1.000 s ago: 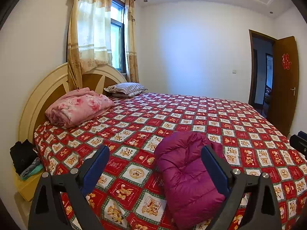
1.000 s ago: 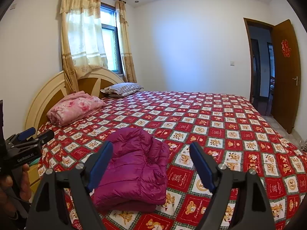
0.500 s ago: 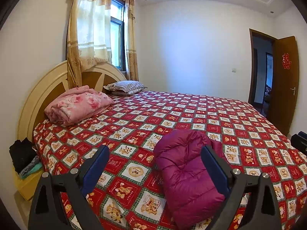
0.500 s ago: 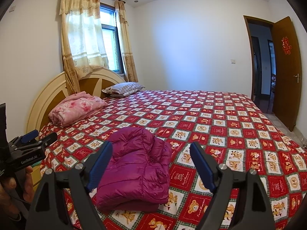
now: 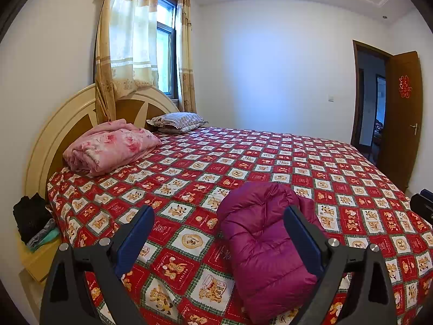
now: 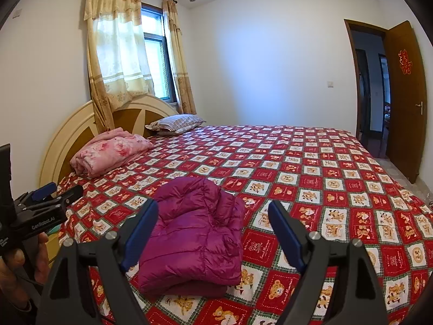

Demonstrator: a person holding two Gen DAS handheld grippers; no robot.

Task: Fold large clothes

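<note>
— Both hand-held grippers stood spread wide on my feeds, nothing between the pads. My left hand-held gripper (image 5: 217, 223) hung above the near edge of the bed (image 5: 284, 162), and my right hand-held gripper (image 6: 213, 218) sat beside it, equally agape.

— And the jacket?

— My purple puffer jacket (image 6: 194, 233) lay folded into a thick bundle on the red bear-print bedspread (image 6: 311, 178), near the edge closest to me. Neither gripper touched it; both were held above and short of it.

— Anything else on the bed?

— I saw a pink floral blanket (image 5: 111, 147) bundled by the headboard (image 5: 54, 135), and a striped pillow (image 5: 177, 120) farther along under the window (image 5: 165, 59). In the right wrist view, a hand (image 6: 19, 260) gripped the left device's black body at the frame's left edge. Off the bed's left side, dark clothes (image 5: 31, 216) were heaped on a low yellow stand. The brown door (image 6: 406, 94) stood ajar.
</note>
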